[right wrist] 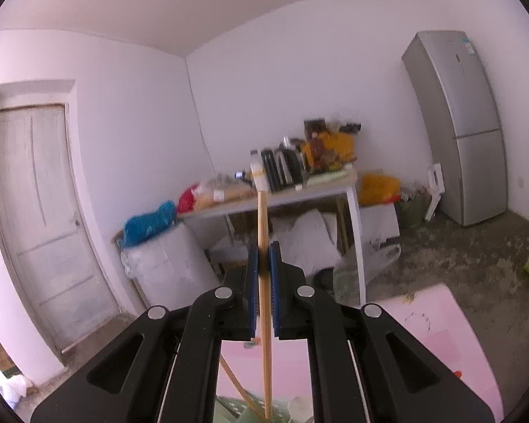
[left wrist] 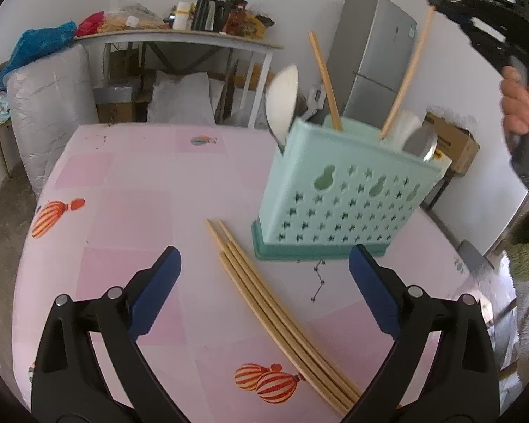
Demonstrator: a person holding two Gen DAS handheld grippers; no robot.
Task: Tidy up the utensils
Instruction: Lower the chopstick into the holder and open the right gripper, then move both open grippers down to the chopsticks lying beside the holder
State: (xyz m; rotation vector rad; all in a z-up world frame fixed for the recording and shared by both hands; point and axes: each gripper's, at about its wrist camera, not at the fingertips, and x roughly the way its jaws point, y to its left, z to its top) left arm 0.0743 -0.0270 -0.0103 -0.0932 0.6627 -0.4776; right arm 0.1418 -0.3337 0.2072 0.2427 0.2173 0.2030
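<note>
On the pink tablecloth [left wrist: 123,211], a bundle of loose chopsticks [left wrist: 275,313] lies between the wide-open jaws of the left gripper [left wrist: 264,289], long axis running near-right to far-left, just left of the mint utensil caddy [left wrist: 338,190]. The right gripper [right wrist: 263,282] is clamped on one chopstick [right wrist: 263,232], lower end over the caddy.
</note>
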